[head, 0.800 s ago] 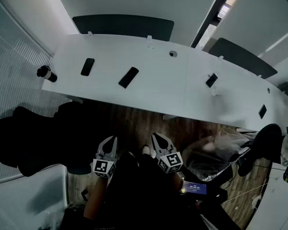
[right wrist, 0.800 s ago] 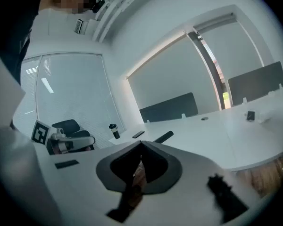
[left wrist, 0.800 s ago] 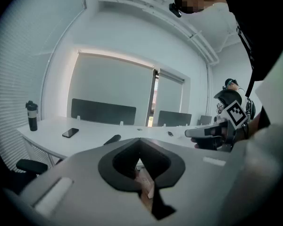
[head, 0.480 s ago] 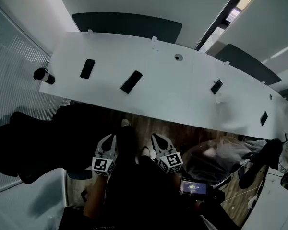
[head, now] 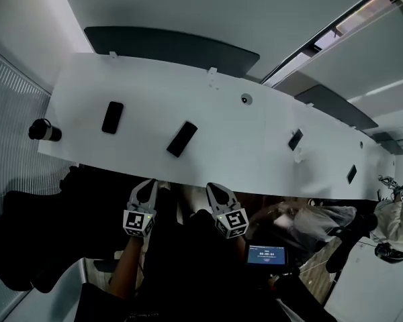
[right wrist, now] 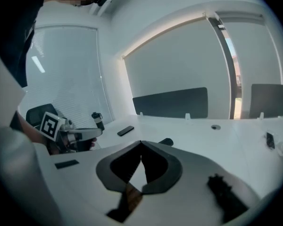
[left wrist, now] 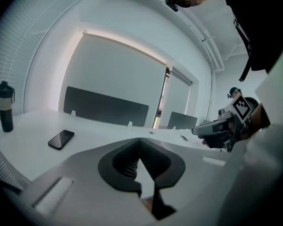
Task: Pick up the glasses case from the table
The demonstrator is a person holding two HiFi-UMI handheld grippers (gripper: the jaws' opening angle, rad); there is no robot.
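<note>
Table (head: 221, 129) is nearer now. Left gripper (head: 146, 184), right gripper (head: 212, 187): jaws pressed together, empty. Case (head: 182, 139) looks rigid, light; pinch its middle.

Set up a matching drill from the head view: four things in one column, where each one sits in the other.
Things:
1. bottle
2. phone
3. glasses case
4. lit screen

Places:
A. off the table, beside the right gripper
B. at the table's left end
C. lying aslant, right of the phone
D. between bottle and glasses case

Pairs: 1-B, 2-D, 3-C, 4-A
</note>
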